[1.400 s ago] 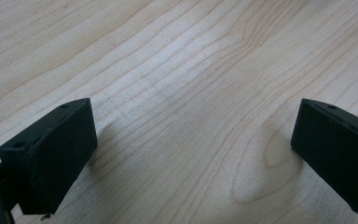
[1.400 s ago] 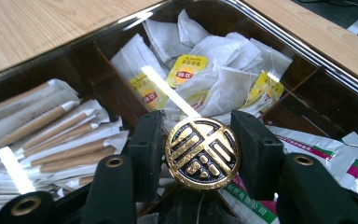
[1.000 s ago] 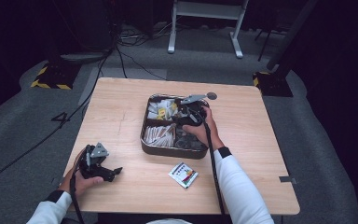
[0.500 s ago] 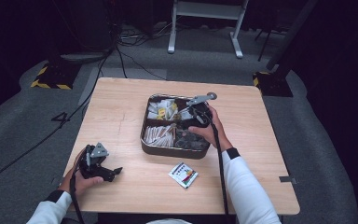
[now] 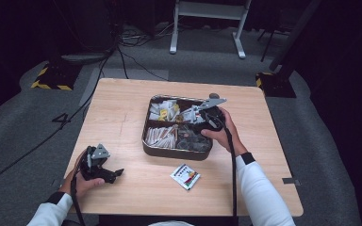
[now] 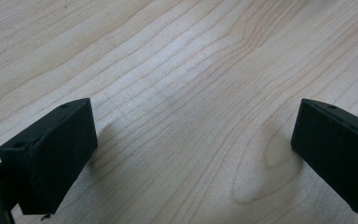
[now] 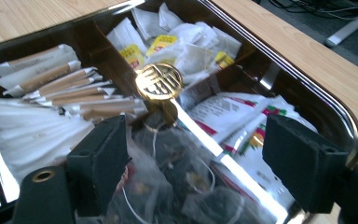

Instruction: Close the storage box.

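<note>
The right gripper (image 7: 193, 154) hangs over the tray (image 5: 176, 150), its jaws having just spread wide, nothing pinched; clear tea bags (image 7: 177, 182) lie between and below them, the gold knob (image 7: 159, 81) just beyond. The left gripper (image 6: 193, 154) rests over bare table (image 6: 177, 70), jaws spread, empty. A packet (image 5: 185, 175) lies between the two.

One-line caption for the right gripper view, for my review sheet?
Open right gripper over a divided tray of tea bags, sugar sticks and packets.

bare table (image 5: 122, 117) left of the tray (image 5: 176, 151); sachet (image 5: 185, 176) lies just before it
</note>
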Motion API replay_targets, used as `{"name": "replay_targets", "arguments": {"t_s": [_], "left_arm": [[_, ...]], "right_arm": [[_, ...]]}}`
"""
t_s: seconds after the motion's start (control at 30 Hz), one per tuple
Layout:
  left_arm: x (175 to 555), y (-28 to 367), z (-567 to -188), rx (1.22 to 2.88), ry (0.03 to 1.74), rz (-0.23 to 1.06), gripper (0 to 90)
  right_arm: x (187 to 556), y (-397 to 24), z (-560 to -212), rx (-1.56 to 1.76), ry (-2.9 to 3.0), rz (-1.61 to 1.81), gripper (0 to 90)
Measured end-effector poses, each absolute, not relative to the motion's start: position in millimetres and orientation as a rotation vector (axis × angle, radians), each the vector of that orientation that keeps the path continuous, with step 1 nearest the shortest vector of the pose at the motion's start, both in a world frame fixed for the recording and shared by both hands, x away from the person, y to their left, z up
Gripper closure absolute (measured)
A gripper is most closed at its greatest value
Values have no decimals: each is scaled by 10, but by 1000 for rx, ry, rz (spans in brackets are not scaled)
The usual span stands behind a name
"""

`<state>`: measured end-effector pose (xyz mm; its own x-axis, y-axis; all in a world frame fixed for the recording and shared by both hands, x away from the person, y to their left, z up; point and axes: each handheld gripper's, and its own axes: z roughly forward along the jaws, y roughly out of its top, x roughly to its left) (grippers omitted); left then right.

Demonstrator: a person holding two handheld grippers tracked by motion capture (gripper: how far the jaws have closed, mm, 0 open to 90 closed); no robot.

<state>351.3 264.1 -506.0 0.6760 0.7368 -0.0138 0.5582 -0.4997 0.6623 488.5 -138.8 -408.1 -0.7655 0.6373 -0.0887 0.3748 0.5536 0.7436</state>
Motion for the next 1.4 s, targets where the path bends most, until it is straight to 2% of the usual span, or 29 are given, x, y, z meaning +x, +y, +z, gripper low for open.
{"name": "replay_targets", "arguments": {"t_s": [0.93, 1.4], "left_arm": [[3514, 2642, -5060, 2240, 992, 359, 5], [3515, 2642, -5060, 2240, 991, 359, 5]], "right_arm": [[4402, -1926, -4081, 748, 2443, 945, 227], [4167, -2125, -4200, 750, 2417, 937, 224]]}}
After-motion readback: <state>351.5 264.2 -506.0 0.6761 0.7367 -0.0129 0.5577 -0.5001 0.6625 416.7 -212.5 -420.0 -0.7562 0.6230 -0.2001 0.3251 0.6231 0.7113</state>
